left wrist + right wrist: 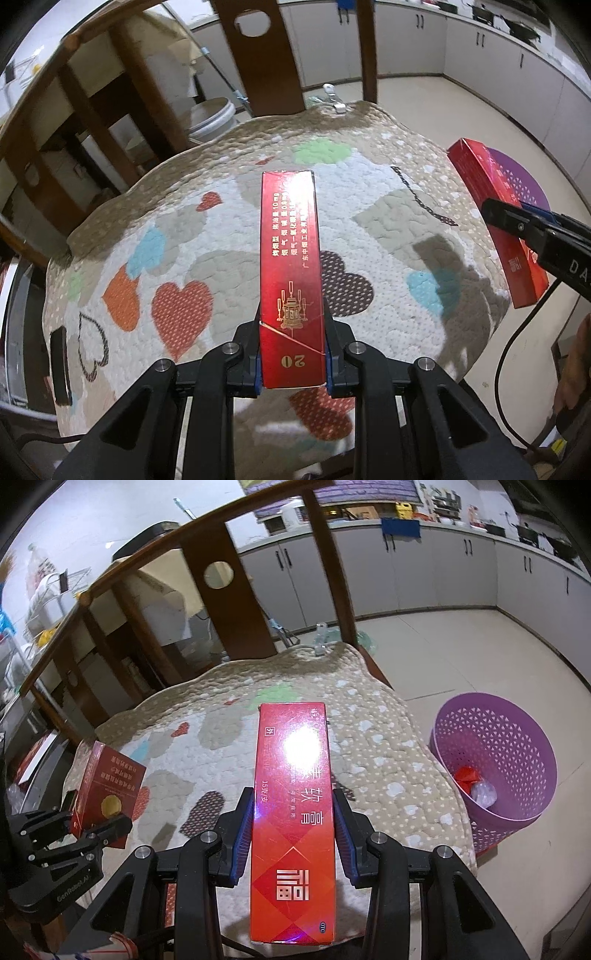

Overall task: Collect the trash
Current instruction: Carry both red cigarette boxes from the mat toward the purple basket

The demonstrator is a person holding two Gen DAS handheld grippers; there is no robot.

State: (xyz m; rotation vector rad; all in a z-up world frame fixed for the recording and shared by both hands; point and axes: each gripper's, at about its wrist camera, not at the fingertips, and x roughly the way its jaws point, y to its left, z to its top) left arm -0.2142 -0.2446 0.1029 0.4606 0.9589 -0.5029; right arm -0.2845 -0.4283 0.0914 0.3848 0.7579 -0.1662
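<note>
A wooden chair [236,602] with a round hole in its back splat fills most of both views, and over its seat lies a quilted cushion [207,229] patterned with coloured hearts and white dots. On the tiled floor at three o'clock from the chair in the right wrist view stands a purple perforated waste basket [517,734], tilted slightly, with a red scrap and a clear crumpled wrapper lying at its bottom. The right gripper [291,834] is clenched on a long red ointment box [293,812], its blue-padded jaws pressing the two long sides near the middle; the box points toward twelve o'clock above the cushion, well apart from the basket. The left gripper [291,354] is likewise clenched on a dark red cigarette pack [290,277], held by its lower end with gold print facing the camera, also above the cushion. In the right wrist view the same pack shows at eight o'clock, between the left gripper's black fingers; in the left wrist view the ointment box appears at three o'clock past the cushion's edge. A small white clip [339,108] sits at the cushion's far edge, near twelve o'clock.
</note>
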